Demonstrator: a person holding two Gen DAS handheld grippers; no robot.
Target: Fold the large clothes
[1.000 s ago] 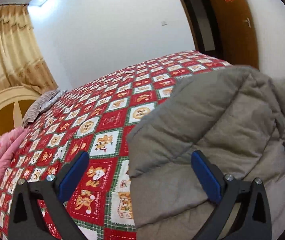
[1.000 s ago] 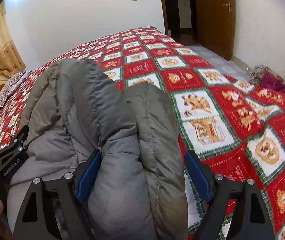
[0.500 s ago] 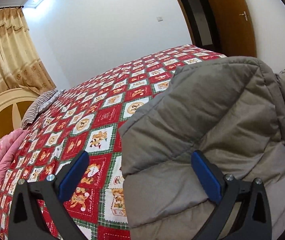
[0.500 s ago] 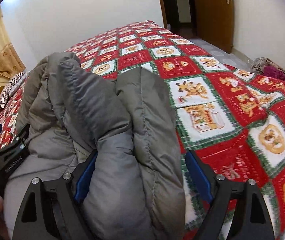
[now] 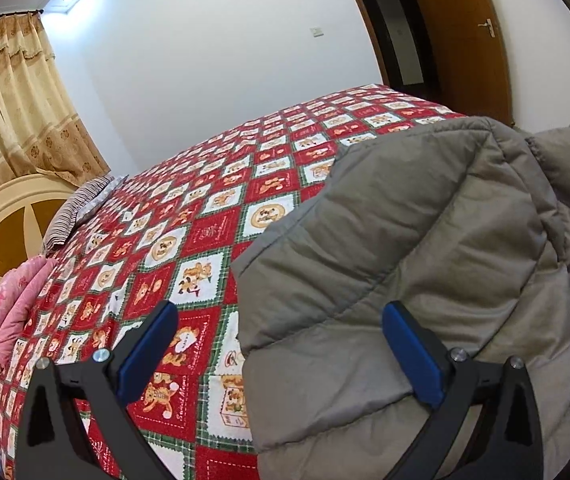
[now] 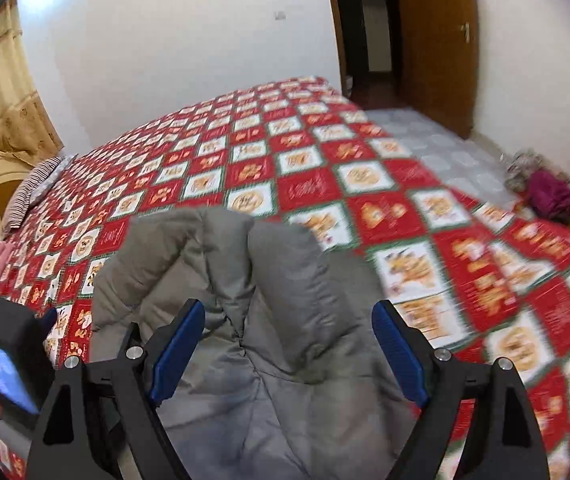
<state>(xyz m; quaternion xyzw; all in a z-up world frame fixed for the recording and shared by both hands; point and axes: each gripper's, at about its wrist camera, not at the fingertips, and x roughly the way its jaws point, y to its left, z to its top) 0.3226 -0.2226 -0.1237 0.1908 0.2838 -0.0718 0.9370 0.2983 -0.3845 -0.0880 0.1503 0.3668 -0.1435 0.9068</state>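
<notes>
A puffy grey jacket (image 5: 425,248) lies bunched on a bed with a red, green and white patchwork bedspread (image 5: 213,200). My left gripper (image 5: 279,320) is open, straddling the jacket's left edge: its right finger is over the grey fabric, its left finger over the bedspread. In the right wrist view the jacket (image 6: 269,280) shows two upright folds side by side. My right gripper (image 6: 289,312) hangs open above it, its blue pads clear of the fabric. The right wrist view is blurred by motion.
A pink quilt (image 5: 9,312), a striped pillow (image 5: 77,208) and a cream headboard (image 5: 1,220) are at the bed's left end. A wooden door (image 6: 437,40) and a clothes pile (image 6: 545,188) on the tiled floor are to the right. The left tool's black housing (image 6: 5,344) is beside the jacket.
My right gripper has lifted up and back off the jacket, which now looks smaller and lower between its fingers. The left gripper has hardly moved. Both stay open.
</notes>
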